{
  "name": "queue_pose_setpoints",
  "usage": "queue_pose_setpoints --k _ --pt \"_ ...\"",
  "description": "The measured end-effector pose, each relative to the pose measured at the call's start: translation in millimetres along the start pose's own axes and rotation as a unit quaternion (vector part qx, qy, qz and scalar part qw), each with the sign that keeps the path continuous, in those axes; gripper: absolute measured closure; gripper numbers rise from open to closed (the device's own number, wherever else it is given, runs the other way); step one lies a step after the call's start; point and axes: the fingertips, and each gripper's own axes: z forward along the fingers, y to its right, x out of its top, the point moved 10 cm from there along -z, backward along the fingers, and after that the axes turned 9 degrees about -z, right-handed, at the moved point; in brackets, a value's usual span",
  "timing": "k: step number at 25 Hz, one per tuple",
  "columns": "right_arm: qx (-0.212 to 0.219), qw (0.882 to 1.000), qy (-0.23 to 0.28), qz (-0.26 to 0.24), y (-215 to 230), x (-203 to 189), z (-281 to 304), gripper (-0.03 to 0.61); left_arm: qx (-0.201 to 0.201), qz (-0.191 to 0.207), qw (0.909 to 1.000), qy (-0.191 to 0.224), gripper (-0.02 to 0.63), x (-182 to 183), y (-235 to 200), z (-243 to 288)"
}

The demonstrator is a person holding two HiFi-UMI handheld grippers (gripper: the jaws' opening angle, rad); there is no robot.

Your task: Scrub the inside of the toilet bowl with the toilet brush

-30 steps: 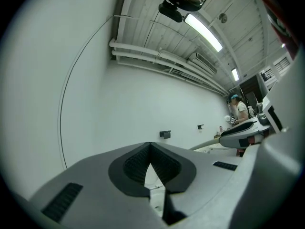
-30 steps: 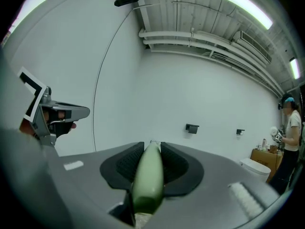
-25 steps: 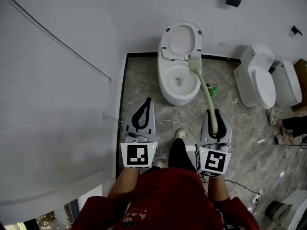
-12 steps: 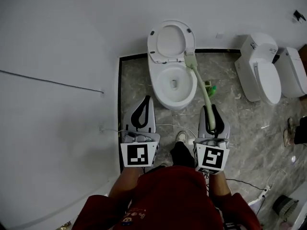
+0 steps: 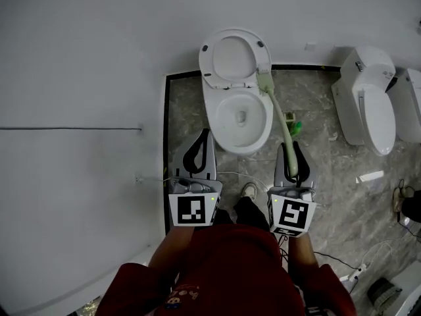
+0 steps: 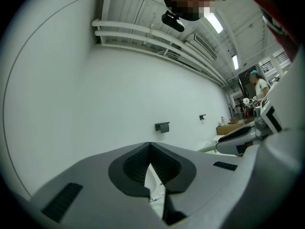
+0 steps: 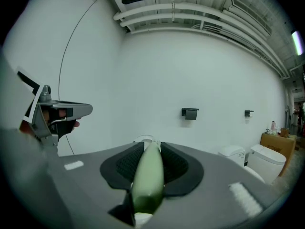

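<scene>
Seen from above, a white toilet stands with its seat raised against a white wall. The wall also runs down the toilet's left side, and a dark strip edges the grey marble floor there. That leaves only a narrow lane of floor on the left. To the toilet's right the floor is wider, reaching to a second toilet well apart. A small green object sits on the floor just beside the toilet's right flank. In front of the toilet, the person's shoe rests between the two tools.

Both forearms in red sleeves reach forward side by side, level with each other, and both tools point at the toilet. The left gripper hovers near the toilet's front left. Its jaws are closed tip to tip and hold nothing (only an empty oval gap shows behind the tips).

The right gripper hovers off the toilet's front right, with its jaws clamped on the end of the toilet brush. The pale green handle lies lengthwise between the ribbed pads. It slants up and left from the jaws to the brush head, which sits at the rim's back right, beside the raised seat. It is not down in the bowl's water. Whether the head touches the rim cannot be told.
</scene>
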Motion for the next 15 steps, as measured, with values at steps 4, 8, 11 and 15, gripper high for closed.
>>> queue_pose_setpoints --k 4,8,11,15 --pt "0.015 1.0 -0.019 0.001 -4.6 -15.2 25.1 0.459 0.003 0.009 0.9999 -0.014 0.607 -17.6 -6.0 14.6" --pt "0.026 0.999 -0.047 0.001 -7.2 -33.3 51.4 0.459 0.005 -0.009 0.9994 -0.033 0.608 -42.3 -13.3 36.3" --pt "0.031 0.997 -0.071 -0.005 -12.9 -52.5 69.6 0.459 0.004 -0.023 0.9989 -0.042 0.607 -67.0 -20.7 50.6" --pt "0.036 0.993 -0.107 -0.017 -30.6 -90.8 93.1 0.459 0.002 -0.039 0.9977 -0.056 0.607 -111.1 -38.4 66.5"
